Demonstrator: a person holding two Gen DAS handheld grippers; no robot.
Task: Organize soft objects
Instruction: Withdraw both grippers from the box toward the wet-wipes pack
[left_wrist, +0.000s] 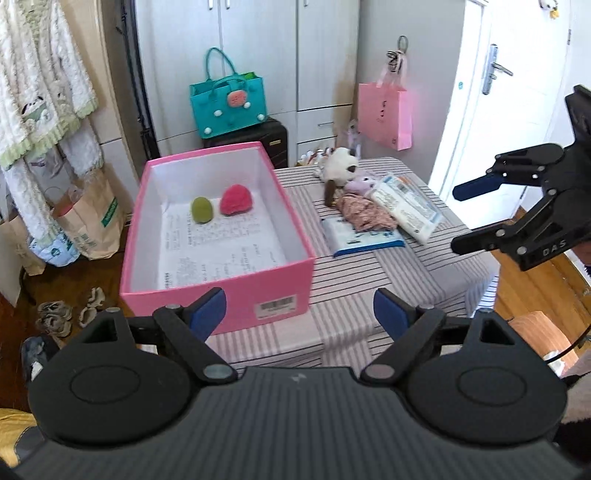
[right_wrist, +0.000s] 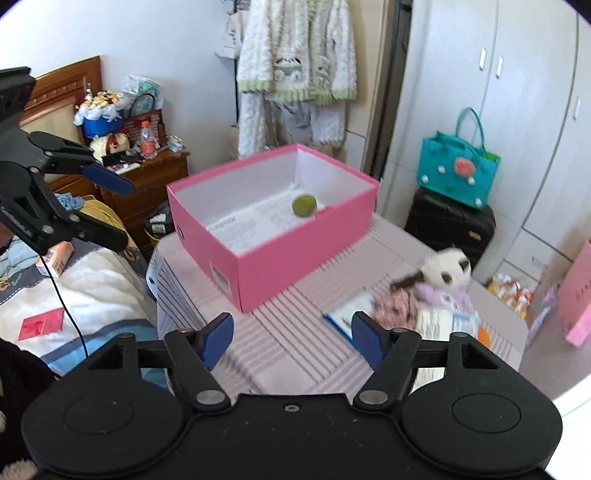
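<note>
An open pink box (left_wrist: 288, 280) (right_wrist: 295, 266) stands on the striped table (left_wrist: 369, 295) (right_wrist: 295, 339). Inside lie a green soft ball (left_wrist: 201, 209) (right_wrist: 303, 205) and a red soft ball (left_wrist: 236, 199). To its right lies a pile: a white-and-brown plush toy (left_wrist: 341, 166) (right_wrist: 445, 271), a purple plush (left_wrist: 360, 183), a floral cloth (left_wrist: 364, 213) (right_wrist: 397, 302) and packets (left_wrist: 404, 210). My left gripper (left_wrist: 299, 314) (right_wrist: 110, 210) is open and empty in front of the box. My right gripper (right_wrist: 291, 338) (left_wrist: 460, 218) is open and empty, right of the pile.
A teal bag (left_wrist: 229, 103) (right_wrist: 458, 173) sits on a black suitcase (left_wrist: 273, 144) (right_wrist: 450, 225) behind the table. A pink paper bag (left_wrist: 386, 114) hangs on the wardrobe. A bed (right_wrist: 74, 295) lies left of the table, with a cluttered nightstand (right_wrist: 147, 184) behind it.
</note>
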